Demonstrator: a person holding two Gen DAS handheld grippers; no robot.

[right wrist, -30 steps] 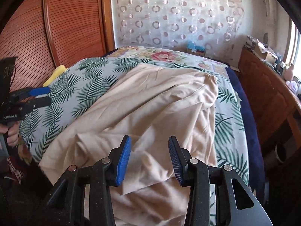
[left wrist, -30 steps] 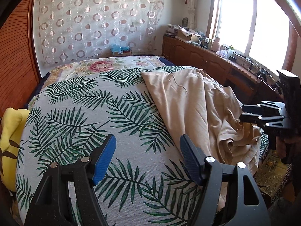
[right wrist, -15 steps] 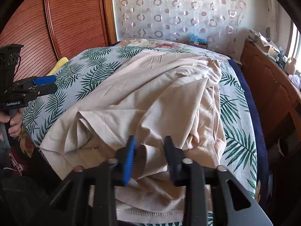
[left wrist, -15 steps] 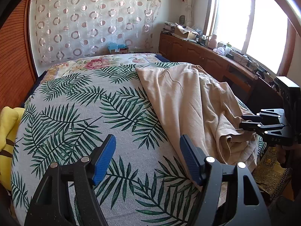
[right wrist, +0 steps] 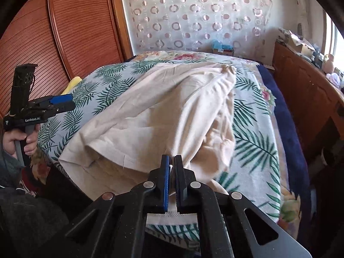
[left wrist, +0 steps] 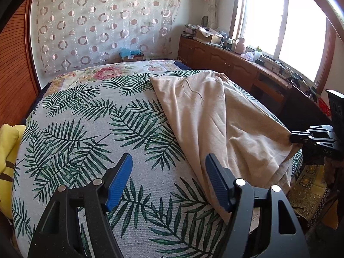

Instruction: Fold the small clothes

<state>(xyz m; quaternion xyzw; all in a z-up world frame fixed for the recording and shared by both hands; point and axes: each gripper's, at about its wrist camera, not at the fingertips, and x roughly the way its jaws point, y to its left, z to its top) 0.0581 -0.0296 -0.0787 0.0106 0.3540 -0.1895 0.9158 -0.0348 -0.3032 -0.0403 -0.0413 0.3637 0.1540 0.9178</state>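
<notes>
On the far left of the bed, a yellow cushion (left wrist: 8,150) lies against the slatted wooden wardrobe doors (right wrist: 64,32). A bedspread printed with green palm fronds (left wrist: 86,129) covers the mattress, with a floral panel (left wrist: 103,73) at its far end.

The left gripper (left wrist: 167,178) hovers over bare bedspread near the front edge, its 2 blue-padded fingers (left wrist: 119,180) spread wide with nothing between them; a hand (right wrist: 21,142) grips its handle in the right wrist view.

Right of it, a beige garment (left wrist: 215,118) lies rumpled across the right half of the bed, reaching from the middle to the near edge, where a hemmed part hangs over. The right gripper (right wrist: 172,172) has just closed and pinches a fold of that garment at the near right edge, the cloth drawn up taut to its tips.

Against the far curtained wall, a small cardboard box (left wrist: 132,57) holds something blue. Further right, a wooden cabinet (left wrist: 225,62) runs beneath the bright window (left wrist: 279,21); an open cardboard box (left wrist: 209,35), its contents unclear, sits among bottles and clutter on its top.
</notes>
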